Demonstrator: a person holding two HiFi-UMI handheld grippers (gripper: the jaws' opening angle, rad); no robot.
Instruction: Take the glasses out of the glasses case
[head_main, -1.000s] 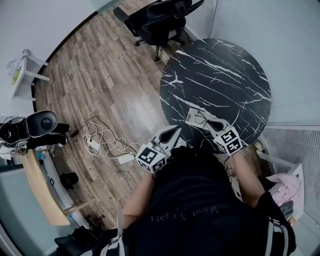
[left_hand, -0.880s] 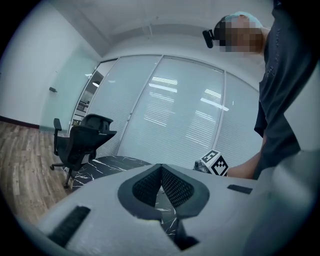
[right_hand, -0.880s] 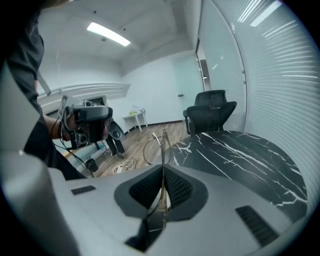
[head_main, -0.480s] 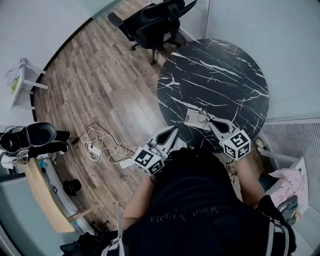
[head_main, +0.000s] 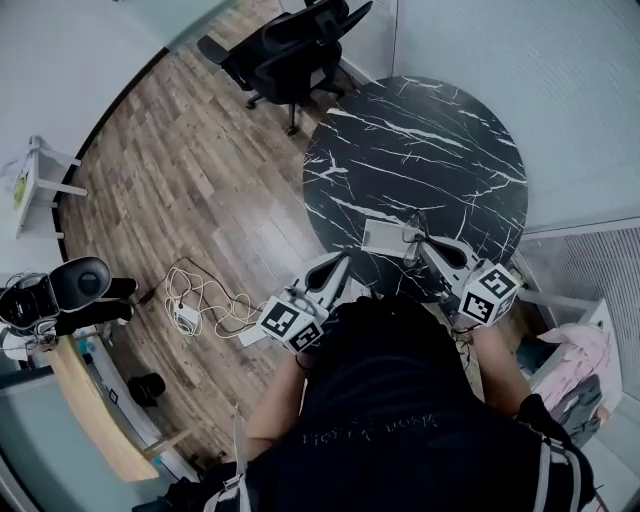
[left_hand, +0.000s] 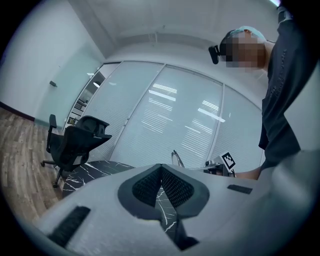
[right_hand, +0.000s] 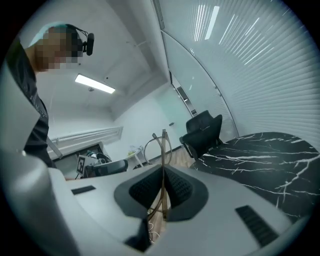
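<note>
A pale grey glasses case (head_main: 381, 239) lies on the round black marble table (head_main: 430, 150), near its front edge. My right gripper (head_main: 413, 238) hovers just right of the case, shut on a pair of thin-framed glasses (right_hand: 161, 142). The glasses stick up from between the right gripper's (right_hand: 163, 172) jaws. My left gripper (head_main: 341, 263) hangs off the table's front-left edge, above the floor, with its jaws closed on nothing. In the left gripper view, the left gripper (left_hand: 161, 172) points at the table, and the glasses (left_hand: 176, 158) show beyond it.
A black office chair (head_main: 285, 50) stands on the wood floor beyond the table. White cables and a power strip (head_main: 205, 300) lie on the floor to the left. Blinds and a glass wall close off the far and right sides.
My right gripper has drawn back and to the right, away from the case, with the glasses in it. The left gripper has drifted slightly left and nearer to my body.
</note>
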